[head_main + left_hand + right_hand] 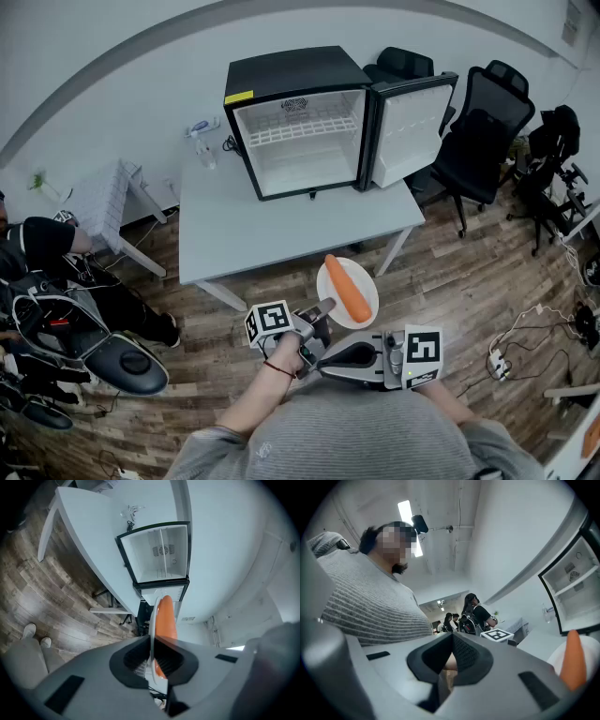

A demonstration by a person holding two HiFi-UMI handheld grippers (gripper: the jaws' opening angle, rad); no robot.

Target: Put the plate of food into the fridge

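- Table [216,225]: grey, centre of the head view.
- Fridge [291,80]: small, black, on the table's far side, door [408,131] swung open to the right, white inside.
- Plate [368,281]: white, lower centre, in the air off the table's near edge.
- Carrot [347,289]: lies on the plate.
- Left gripper [323,309]: clamped on the plate's rim.
- Right gripper [323,361]: below it, jaws together, empty.

One fridge [281,73], one desk [234,234], one plate [327,289], one carrot [348,288], two black office chairs [483,131], one small white side table [103,202].
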